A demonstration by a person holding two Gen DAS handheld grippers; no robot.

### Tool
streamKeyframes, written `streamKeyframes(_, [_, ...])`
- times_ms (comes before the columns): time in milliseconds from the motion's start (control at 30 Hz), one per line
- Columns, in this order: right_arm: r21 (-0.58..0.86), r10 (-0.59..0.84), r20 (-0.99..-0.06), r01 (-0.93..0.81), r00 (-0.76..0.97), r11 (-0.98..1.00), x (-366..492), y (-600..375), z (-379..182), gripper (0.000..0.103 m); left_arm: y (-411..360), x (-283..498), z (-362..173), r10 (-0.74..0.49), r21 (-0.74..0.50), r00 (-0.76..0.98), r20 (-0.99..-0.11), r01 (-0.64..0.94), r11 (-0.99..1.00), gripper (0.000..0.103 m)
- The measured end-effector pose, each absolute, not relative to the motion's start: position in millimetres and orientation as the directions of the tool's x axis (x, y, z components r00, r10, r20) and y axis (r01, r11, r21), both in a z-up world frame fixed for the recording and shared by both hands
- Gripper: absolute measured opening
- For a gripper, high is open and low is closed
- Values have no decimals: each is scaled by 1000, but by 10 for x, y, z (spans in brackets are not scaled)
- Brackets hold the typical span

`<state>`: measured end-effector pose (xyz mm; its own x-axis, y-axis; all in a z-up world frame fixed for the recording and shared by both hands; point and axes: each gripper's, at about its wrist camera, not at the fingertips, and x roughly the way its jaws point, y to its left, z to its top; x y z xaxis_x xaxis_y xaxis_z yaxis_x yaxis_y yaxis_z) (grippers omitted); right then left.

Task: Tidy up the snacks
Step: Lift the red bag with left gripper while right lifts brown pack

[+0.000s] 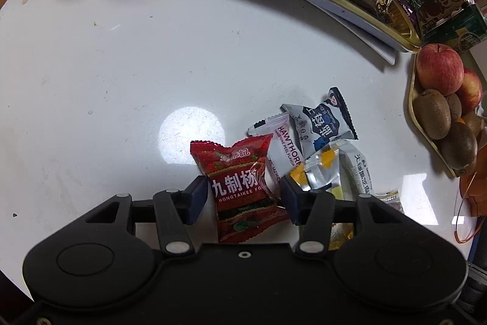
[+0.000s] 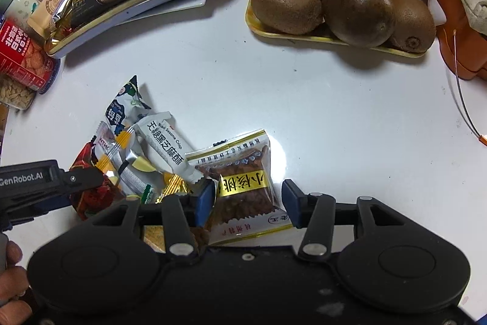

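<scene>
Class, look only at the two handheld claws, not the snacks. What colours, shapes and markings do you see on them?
Each claw, left and right, has a black, rounded plastic body, black linkage bars with silver pivot pins, and blue finger pads. The right wrist view shows white "enRobot.AI" lettering on the left claw's side. No cables or sleeves show.

Left tongs (image 1: 243,198): jaws spread wide, pointing toward 12 o'clock.
Right tongs (image 2: 247,201): jaws parted wide, aimed at 12 o'clock.

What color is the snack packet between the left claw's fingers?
Red, with white writing on the snack packet. The left wrist view shows it best, between the open left claw.
</scene>
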<state>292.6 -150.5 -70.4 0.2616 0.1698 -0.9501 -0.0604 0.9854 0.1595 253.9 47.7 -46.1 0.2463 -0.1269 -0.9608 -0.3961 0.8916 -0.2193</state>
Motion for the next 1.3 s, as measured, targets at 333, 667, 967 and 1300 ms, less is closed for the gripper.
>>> streamKeyframes(333, [89,118,-945,-108,305,990,2870,-1376,-721,52,225,2613,-570,-66,-142,246,-967,-306,941,75])
streamKeyframes(667, [91,122,-938,-108,325,990,2857,-1397,-718,51,161,2659,-589,-61,-131,239,-969,-287,949,75])
streamKeyframes(967, [113,122,-944,-47,306,993,2881,-1522,-676,38,325,2566,-495,-101,-180,243,-965,-331,926,45])
streamKeyframes(1300, [232,203,-893,27,402,972,2922,-1841,-192,38,271,2457,-179,-100,-189,296,-950,-287,939,44])
